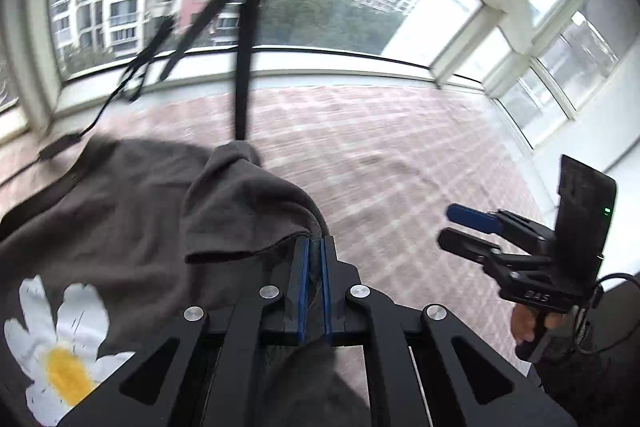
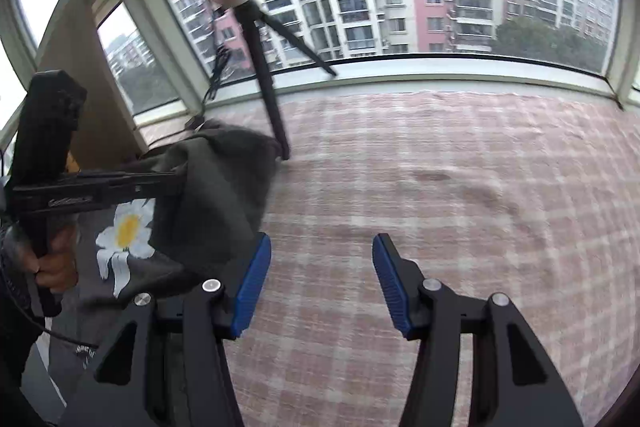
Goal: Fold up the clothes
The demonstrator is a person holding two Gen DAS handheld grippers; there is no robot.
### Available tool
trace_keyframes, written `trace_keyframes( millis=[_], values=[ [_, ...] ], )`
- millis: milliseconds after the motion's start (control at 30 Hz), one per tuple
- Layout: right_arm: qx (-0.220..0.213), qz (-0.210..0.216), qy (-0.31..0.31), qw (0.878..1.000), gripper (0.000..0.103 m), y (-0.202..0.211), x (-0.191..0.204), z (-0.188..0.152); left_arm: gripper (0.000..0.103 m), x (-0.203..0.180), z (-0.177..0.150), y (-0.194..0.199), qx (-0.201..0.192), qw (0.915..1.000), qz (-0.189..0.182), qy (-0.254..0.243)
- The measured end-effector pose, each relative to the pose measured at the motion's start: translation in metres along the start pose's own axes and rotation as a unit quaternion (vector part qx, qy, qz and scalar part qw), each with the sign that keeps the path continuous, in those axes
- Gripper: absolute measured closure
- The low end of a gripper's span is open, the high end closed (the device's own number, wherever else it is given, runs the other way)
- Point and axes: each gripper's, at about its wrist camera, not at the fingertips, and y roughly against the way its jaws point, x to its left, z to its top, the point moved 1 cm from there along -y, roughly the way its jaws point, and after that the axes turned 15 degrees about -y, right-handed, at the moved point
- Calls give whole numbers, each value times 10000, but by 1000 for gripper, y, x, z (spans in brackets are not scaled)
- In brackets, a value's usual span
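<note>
A dark grey T-shirt point(image 1: 132, 211) with a white and yellow daisy print point(image 1: 56, 351) hangs lifted over the checked pink surface. My left gripper point(image 1: 315, 247) is shut on the shirt's ribbed edge, and the cloth drapes left and below it. In the right wrist view the same T-shirt point(image 2: 208, 195) hangs at the left, with the daisy print point(image 2: 126, 231) showing, held by the left gripper's black body point(image 2: 92, 193). My right gripper point(image 2: 320, 267) stands open above the bare cloth with nothing between its blue pads point(image 2: 252, 283). In the left wrist view, the right gripper point(image 1: 460, 227) is at the right, open.
A checked pink cloth point(image 2: 460, 211) covers the flat surface up to a white window sill point(image 2: 440, 75). A black tripod point(image 2: 264, 75) stands at the back, with a cable point(image 1: 116, 95) trailing off it. Windows surround the far side. A hand point(image 2: 56, 263) grips the left tool.
</note>
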Motion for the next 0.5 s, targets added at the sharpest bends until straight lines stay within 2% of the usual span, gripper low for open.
trace_keyframes(
  millis=[33, 100, 200, 267, 333, 400, 500],
  values=[
    [-65, -15, -195, 9998, 51, 7, -11, 0, 98, -19, 13, -4, -19, 9997, -45, -221],
    [-216, -191, -522, 9982, 51, 19, -30, -1, 76, -59, 32, -25, 133, 9976, -244, -635],
    [-324, -216, -467, 9982, 51, 33, -30, 1, 75, -108, 35, -44, 386, 9904, -387, -1272],
    [-387, -214, -392, 9983, 51, 42, -28, 2, 74, -113, 26, -37, 357, 9880, -463, -1428],
    [-449, -211, -316, 9983, 51, 52, -26, 3, 73, -95, 13, -16, 342, 9903, -335, -1303],
    [-512, -208, -241, 9982, 51, 61, -24, 4, 72, -57, -6, 12, 303, 9928, -24, -1156],
    [-216, 36, 282, 9994, 51, 36, 11, 3, 71, 28, -40, 40, 628, 9887, 1024, -894]
  ],
)
